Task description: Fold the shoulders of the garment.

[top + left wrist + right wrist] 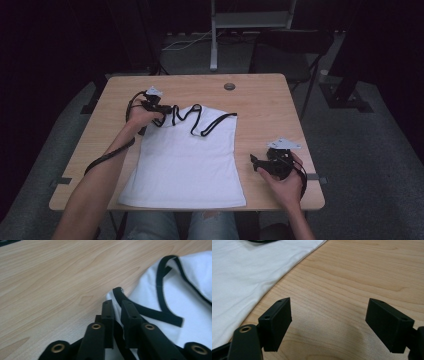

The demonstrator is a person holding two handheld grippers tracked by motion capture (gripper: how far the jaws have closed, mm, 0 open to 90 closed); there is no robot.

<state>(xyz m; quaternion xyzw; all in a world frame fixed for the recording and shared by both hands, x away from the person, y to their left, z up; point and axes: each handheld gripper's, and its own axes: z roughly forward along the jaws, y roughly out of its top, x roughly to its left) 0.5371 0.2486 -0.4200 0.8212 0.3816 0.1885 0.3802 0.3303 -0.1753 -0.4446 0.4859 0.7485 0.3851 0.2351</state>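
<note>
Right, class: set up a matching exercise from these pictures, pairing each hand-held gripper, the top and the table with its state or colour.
Column one:
1. left hand-held gripper
2. right hand-held gripper
3. top
4. table

Column two:
a. light wood
b. white with black trim
c. jaws wide apart over bare table
d. jaws closed on the top's black-edged strap

Pairs: 1-d, 2-c, 3-b, 4-a
</note>
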